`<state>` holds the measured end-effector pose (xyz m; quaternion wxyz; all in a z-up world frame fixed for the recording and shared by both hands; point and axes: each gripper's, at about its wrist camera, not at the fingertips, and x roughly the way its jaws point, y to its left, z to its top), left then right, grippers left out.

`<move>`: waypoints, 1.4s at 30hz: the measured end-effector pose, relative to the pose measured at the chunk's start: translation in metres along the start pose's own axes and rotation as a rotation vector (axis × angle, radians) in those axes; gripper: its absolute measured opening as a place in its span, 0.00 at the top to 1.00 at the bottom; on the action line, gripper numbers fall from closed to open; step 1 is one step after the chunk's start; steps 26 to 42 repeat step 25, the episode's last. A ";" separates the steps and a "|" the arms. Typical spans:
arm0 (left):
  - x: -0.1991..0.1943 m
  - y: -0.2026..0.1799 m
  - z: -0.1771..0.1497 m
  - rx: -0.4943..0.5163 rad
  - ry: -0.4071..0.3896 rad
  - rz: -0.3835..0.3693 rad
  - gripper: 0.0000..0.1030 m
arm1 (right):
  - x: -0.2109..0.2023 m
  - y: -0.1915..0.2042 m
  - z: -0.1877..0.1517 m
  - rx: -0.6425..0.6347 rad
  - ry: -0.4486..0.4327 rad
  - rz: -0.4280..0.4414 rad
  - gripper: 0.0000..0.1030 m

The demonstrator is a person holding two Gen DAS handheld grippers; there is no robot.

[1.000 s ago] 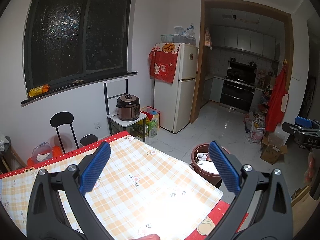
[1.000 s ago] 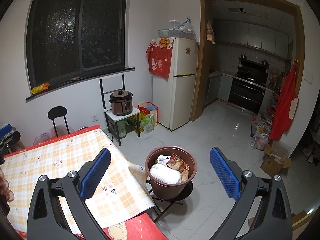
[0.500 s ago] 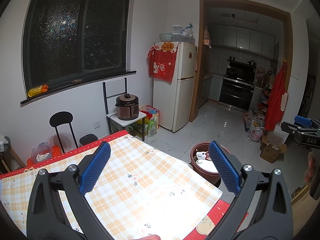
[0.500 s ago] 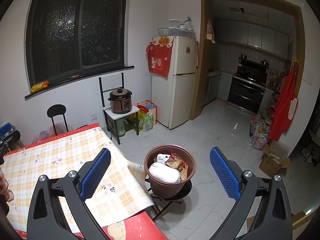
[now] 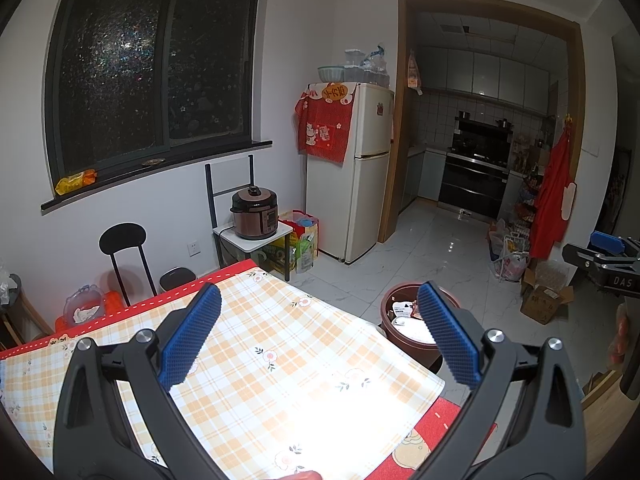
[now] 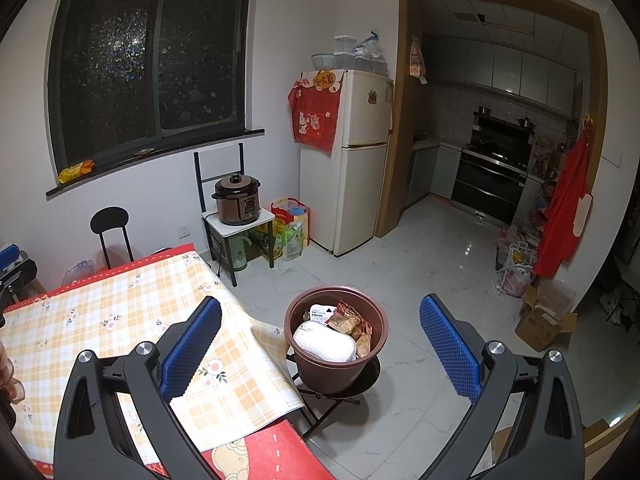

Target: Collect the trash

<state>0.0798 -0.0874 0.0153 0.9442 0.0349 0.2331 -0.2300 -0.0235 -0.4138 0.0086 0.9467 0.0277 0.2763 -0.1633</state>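
A brown round bin stands on a small black stool beside the table's corner. It holds a white packet and several crumpled wrappers. The bin also shows in the left wrist view, partly behind a finger. My right gripper is open and empty, held above and in front of the bin. My left gripper is open and empty above the table with the orange checked cloth. The right gripper also shows in the left wrist view at the right edge.
A white fridge stands by the kitchen doorway. A rice cooker sits on a small stand, a black chair by the wall. Cardboard boxes and bags lie on the white tiled floor at right.
Both views have shifted slightly; the bin sits a little lower and nearer in the right wrist view. Both grippers stay open and empty.
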 end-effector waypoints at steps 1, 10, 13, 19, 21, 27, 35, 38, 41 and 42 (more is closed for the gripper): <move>0.000 0.000 0.000 0.001 0.001 0.000 0.06 | -0.001 0.000 -0.001 0.000 0.001 -0.001 0.05; -0.001 0.000 -0.001 0.010 -0.006 -0.011 0.06 | -0.001 -0.003 -0.001 0.001 0.004 -0.004 0.05; -0.001 -0.001 -0.001 0.017 -0.009 -0.013 0.06 | -0.001 -0.004 -0.003 0.000 0.006 -0.004 0.05; 0.000 -0.001 -0.002 0.019 -0.004 -0.010 0.06 | 0.000 -0.004 -0.004 0.000 0.011 -0.004 0.05; 0.001 0.000 0.000 0.015 0.001 -0.006 0.06 | 0.001 -0.004 -0.004 0.001 0.013 -0.003 0.05; 0.003 -0.001 0.000 0.011 0.016 0.011 0.06 | 0.003 -0.007 -0.004 0.009 0.020 0.003 0.05; 0.003 -0.001 0.000 0.011 0.016 0.011 0.06 | 0.003 -0.007 -0.004 0.009 0.020 0.003 0.05; 0.003 -0.001 0.000 0.011 0.016 0.011 0.06 | 0.003 -0.007 -0.004 0.009 0.020 0.003 0.05; 0.003 -0.001 0.000 0.011 0.016 0.011 0.06 | 0.003 -0.007 -0.004 0.009 0.020 0.003 0.05; 0.003 -0.001 0.000 0.011 0.016 0.011 0.06 | 0.003 -0.007 -0.004 0.009 0.020 0.003 0.05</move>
